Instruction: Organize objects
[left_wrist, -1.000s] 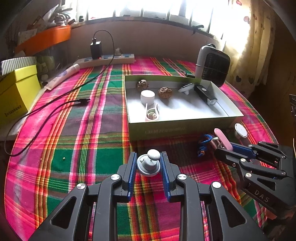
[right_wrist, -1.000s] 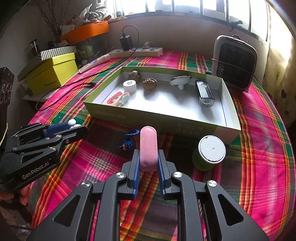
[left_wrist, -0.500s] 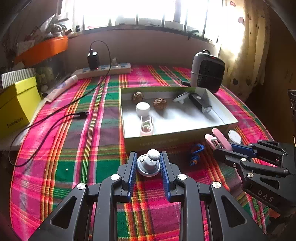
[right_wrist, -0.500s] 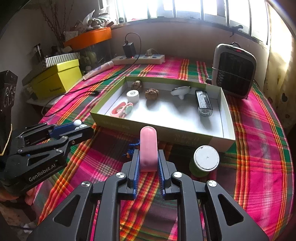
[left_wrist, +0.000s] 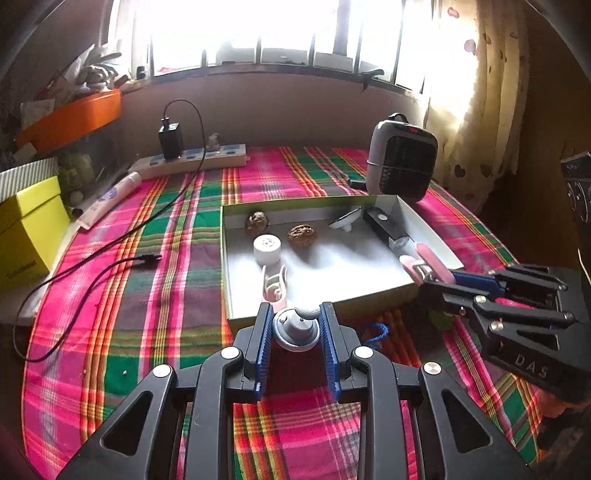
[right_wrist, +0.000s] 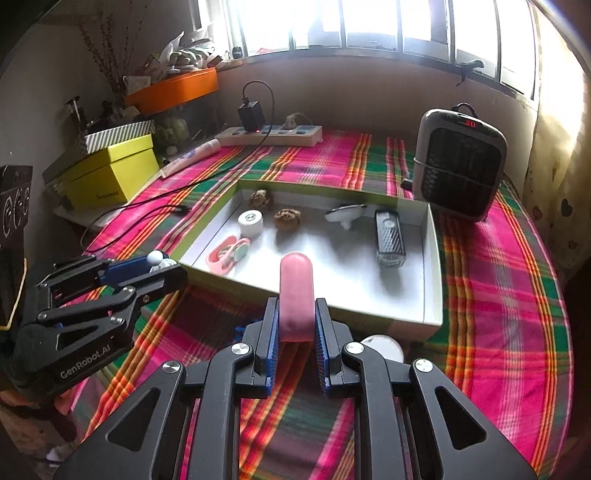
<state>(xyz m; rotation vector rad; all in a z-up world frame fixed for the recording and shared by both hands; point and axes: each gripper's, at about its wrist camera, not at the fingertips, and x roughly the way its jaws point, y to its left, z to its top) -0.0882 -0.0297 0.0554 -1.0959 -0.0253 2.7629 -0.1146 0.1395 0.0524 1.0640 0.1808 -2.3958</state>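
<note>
My left gripper (left_wrist: 295, 325) is shut on a small grey-white round knob piece (left_wrist: 295, 330), held above the plaid cloth just before the near wall of the shallow green box (left_wrist: 317, 299). My right gripper (right_wrist: 295, 325) is shut on a pink capsule-shaped case (right_wrist: 296, 295), raised over the box's near wall (right_wrist: 332, 310). Each gripper shows in the other's view: the right gripper (left_wrist: 439, 275) at right, the left gripper (right_wrist: 162, 264) at left. Inside the box lie a white puck (right_wrist: 251, 222), two walnuts (right_wrist: 286, 218), a pink clip (right_wrist: 227, 254), a white funnel-like piece (right_wrist: 345, 214) and a black grater-like block (right_wrist: 388, 236).
A blue cord (left_wrist: 376, 330) and a white-lidded green jar (right_wrist: 382, 347) lie on the cloth before the box. A grey heater (right_wrist: 458, 162) stands at the back right. A power strip (right_wrist: 269, 134), a black cable (left_wrist: 110, 266), a tube (left_wrist: 110, 197) and yellow boxes (right_wrist: 110, 173) occupy the left.
Both grippers have risen and moved towards the box with their objects still held; the box now sits closer under them, and the jar is mostly hidden behind the right gripper.
</note>
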